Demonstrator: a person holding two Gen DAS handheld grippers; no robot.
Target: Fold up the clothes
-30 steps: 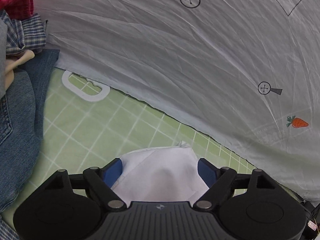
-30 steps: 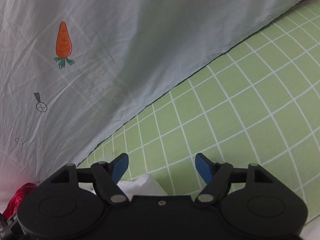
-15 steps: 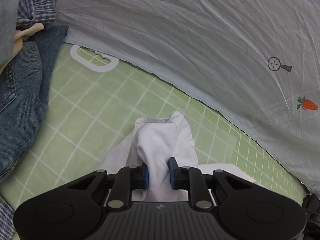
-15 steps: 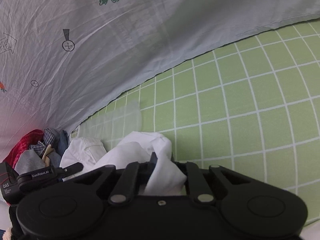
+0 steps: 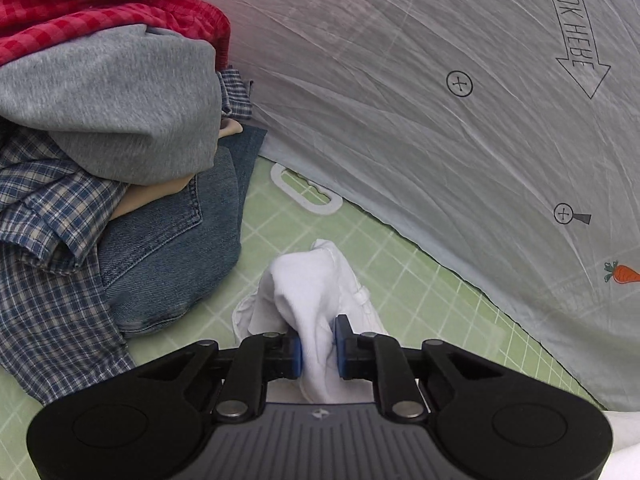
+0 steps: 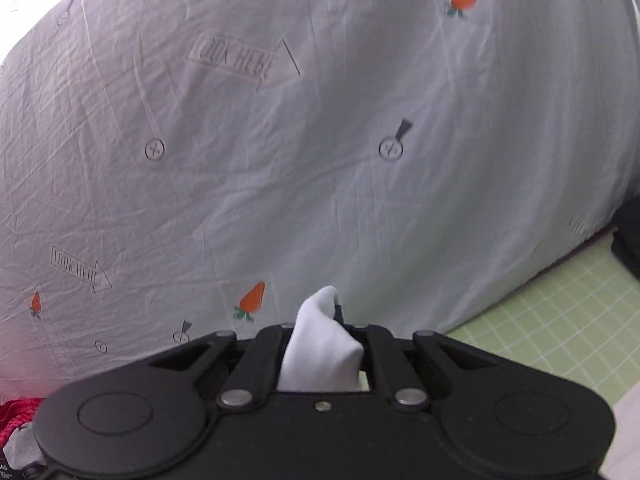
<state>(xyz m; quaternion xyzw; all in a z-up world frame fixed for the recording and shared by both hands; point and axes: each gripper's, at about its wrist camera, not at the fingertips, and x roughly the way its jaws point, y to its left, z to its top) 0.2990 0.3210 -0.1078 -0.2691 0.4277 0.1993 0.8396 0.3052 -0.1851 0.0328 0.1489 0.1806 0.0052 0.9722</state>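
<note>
White cotton is bunched between the blue pads of the left gripper (image 5: pixel 318 347), whose fingers are pressed together on a fold of the white garment (image 5: pixel 316 292); the rest of that garment spills forward and down onto the green grid mat (image 5: pixel 420 292), so on this side the cloth is partly lifted and partly resting. The right gripper (image 6: pixel 320 354) is likewise clamped on a peak of white fabric that pokes up between its fingers, and its camera looks mostly at the pale printed sheet (image 6: pixel 320 140) with carrots and arrows, with only a corner of the mat to its right. I would judge both pinches to be on the same piece, though neither view shows the cloth running from one to the other. Just to the left of the left gripper sits a heap of other clothes: blue jeans (image 5: pixel 172 264) nearest, a plaid shirt (image 5: pixel 52 280) under and around them, a grey sweatshirt (image 5: pixel 116 108) on top, and something red (image 5: pixel 100 4) behind. To do this step well, the two grips want to move apart evenly until the fabric between them is taut and hangs flat, lifting high enough that the trailing part clears the mat, and keeping away from the jeans so nothing snags. Each pinch holds a thick wad rather than a clean edge, so a firm squeeze matters; whether these are corners or shoulders I cannot tell.
</note>
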